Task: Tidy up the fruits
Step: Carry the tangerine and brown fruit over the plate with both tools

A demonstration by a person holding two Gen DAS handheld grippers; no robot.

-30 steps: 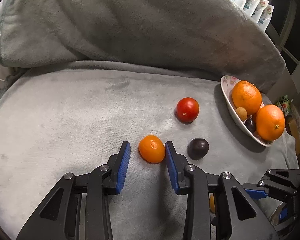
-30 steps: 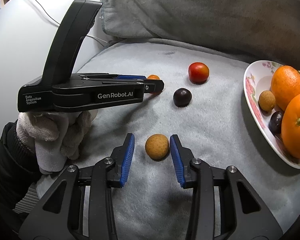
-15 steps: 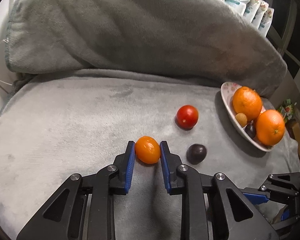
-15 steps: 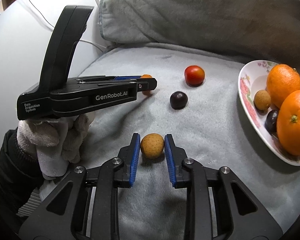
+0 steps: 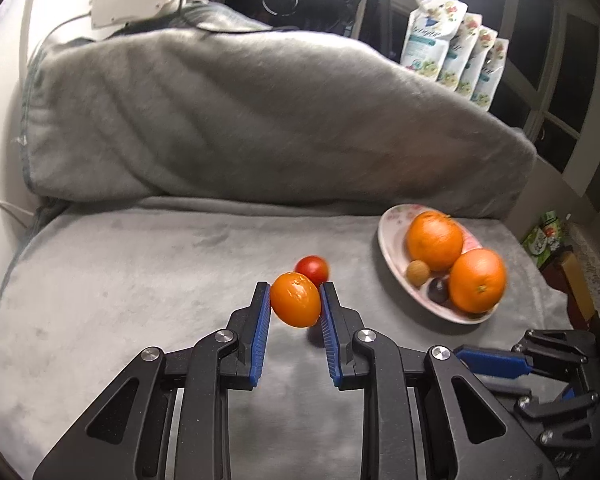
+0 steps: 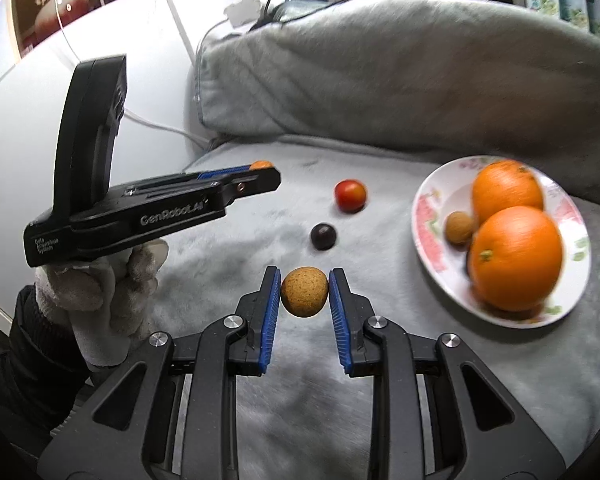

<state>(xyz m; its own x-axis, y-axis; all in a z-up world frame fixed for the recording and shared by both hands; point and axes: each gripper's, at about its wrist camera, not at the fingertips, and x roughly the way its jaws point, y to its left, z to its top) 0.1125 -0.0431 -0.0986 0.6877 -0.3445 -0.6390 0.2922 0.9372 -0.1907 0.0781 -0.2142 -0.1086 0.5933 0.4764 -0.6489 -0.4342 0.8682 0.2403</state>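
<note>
From your left wrist camera, your left hand-held gripper (image 5: 296, 308) points forward and downward over the grey blanket (image 5: 140, 280), its blue pads (image 5: 262, 320) pinching a small orange fruit (image 5: 295, 299) at their tips. The fruit hangs clear of the blanket, with a shadow on the fabric beneath it. Just behind it a red tomato (image 5: 314, 267) lies on the blanket, partly hidden by the held fruit. To the right sits a flowered plate (image 5: 388, 236) carrying two large oranges (image 5: 435, 240), a small tan fruit (image 5: 417, 272) and a dark plum (image 5: 438, 289) tucked between them. At the lower right edge part of your other hand-held gripper (image 5: 500, 362) shows, side on. A bunched grey blanket (image 5: 260, 120) rises behind the flat area, with white pouches (image 5: 452, 44) standing beyond it.

From your right wrist camera, your right hand-held gripper (image 6: 305, 300) also angles downward, and its blue pads (image 6: 272, 308) are clamped on a round tan, speckled fruit (image 6: 304, 291) held above the blanket (image 6: 420, 360). Ahead of it a dark plum (image 6: 323, 236) and the red tomato (image 6: 350, 195) lie on the fabric, apart from each other. The plate (image 6: 428, 216) is to the right with its oranges (image 6: 516, 258) and tan fruit (image 6: 459, 227), blurred. On the left your gloved left hand (image 6: 100, 292) grips the handle from below, with a dark sleeve (image 6: 24, 352) at the wrist; that left hand-held gripper (image 6: 260, 168) lies almost level, pointing right, and a sliver of the orange fruit (image 6: 261, 164) shows at its tip
</note>
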